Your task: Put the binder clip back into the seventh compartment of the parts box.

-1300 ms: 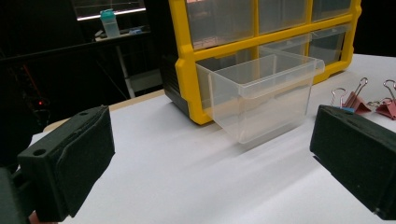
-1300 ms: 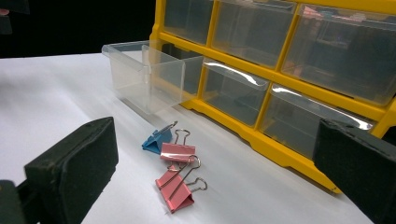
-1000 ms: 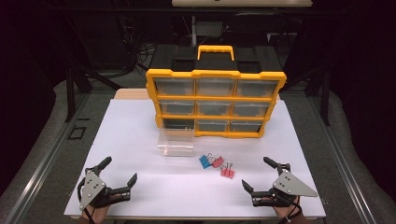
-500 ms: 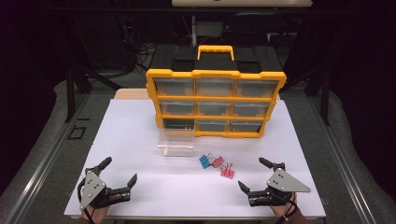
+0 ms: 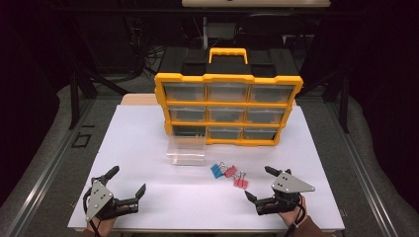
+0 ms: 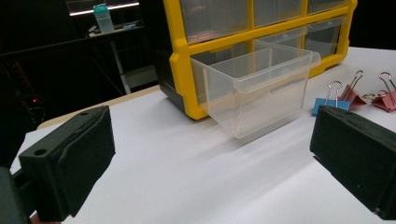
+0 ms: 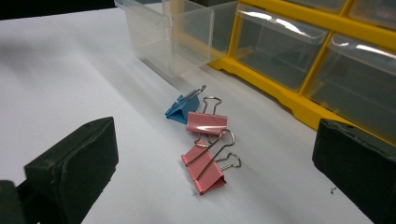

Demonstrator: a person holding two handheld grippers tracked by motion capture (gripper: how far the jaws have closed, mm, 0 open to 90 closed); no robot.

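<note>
Three binder clips lie in a loose group on the white table: a blue one [image 5: 216,171] [image 7: 180,111], a pink one [image 5: 230,172] [image 7: 207,122] and a second pink one [image 5: 240,182] [image 7: 205,170]. My right gripper [image 5: 259,183] is open just right of the clips, which lie ahead of its two jaws, and holds nothing. An empty clear plastic drawer [image 5: 186,149] [image 6: 259,88] stands on the table in front of the yellow organizer [image 5: 227,106]. My left gripper [image 5: 127,181] is open near the front left and points at that drawer.
The organizer has several clear drawers, a yellow handle on top, and an empty slot at its bottom left behind the loose drawer. The white table top [image 5: 148,128] ends close behind both hands. Dark floor and cables surround the table.
My right gripper has slid a little to the left and forward, closer to the binder clips. The left gripper has stayed still.
</note>
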